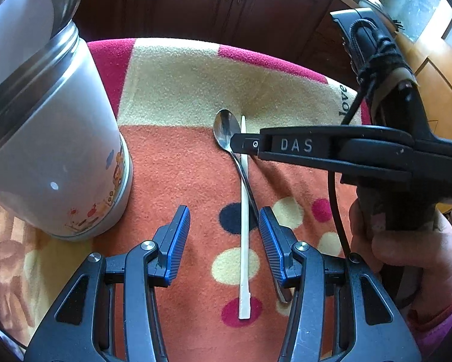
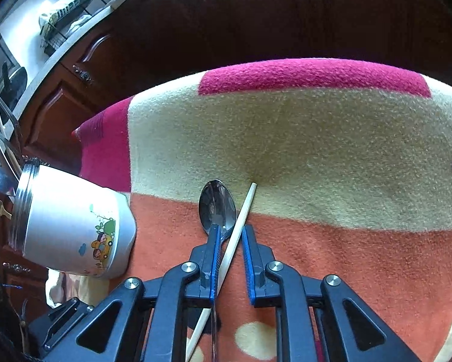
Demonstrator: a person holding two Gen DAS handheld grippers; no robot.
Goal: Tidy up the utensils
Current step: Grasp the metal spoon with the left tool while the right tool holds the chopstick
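Two utensils: metal spoon and pale chopstick lie side by side on the patterned blanket, crossing near the spoon's neck, not yet stowed.
Right tongs: lowered over that crossing, jaws a little apart; chopstick runs between the pads, looks loose, nothing clenched.
Left tongs: spread wide above both handles, empty, likely waiting to steady or take one.
White canister: well to the left, already bristling with cutlery, the probable destination.
Risk: grabbing both pieces together.
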